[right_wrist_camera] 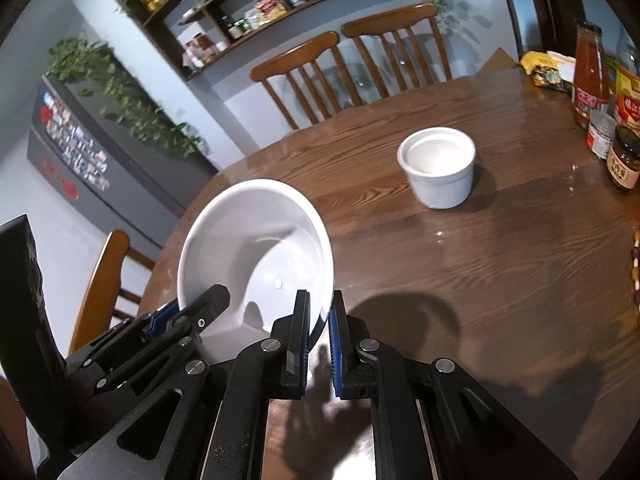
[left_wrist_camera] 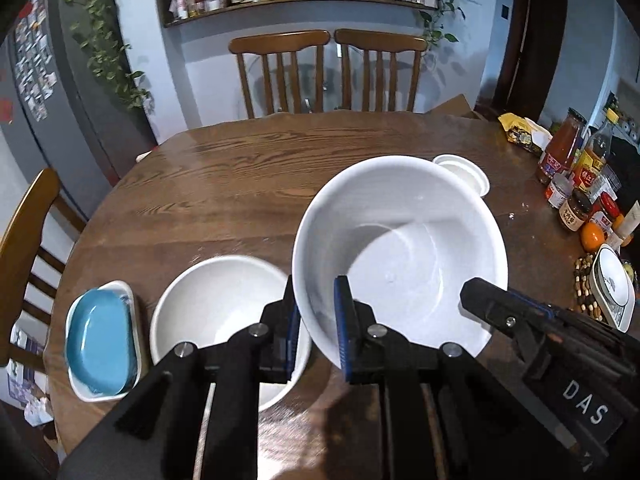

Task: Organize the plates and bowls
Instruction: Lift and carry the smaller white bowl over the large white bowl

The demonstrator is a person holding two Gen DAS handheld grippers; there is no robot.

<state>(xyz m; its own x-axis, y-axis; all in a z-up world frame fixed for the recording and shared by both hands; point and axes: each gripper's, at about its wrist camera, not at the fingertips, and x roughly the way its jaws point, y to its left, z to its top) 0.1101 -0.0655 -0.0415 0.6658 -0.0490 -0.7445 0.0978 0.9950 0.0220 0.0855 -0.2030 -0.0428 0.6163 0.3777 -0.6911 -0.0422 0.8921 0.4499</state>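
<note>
Inspector: Wooden table bore a second bowl at lower left.

Assessor: Both the left gripper and the right gripper were clamped on the large white bowl rim, mid-frame, raised. Glazed, rigid, slippery, breakable; grip opposite rim edges.

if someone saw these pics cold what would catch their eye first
The big white bowl, lifted and tilted over the wooden table, pinched at its rim by both the left gripper and right gripper. Next, a second white bowl sitting left of it, beside a blue dish near the table's edge.
</note>
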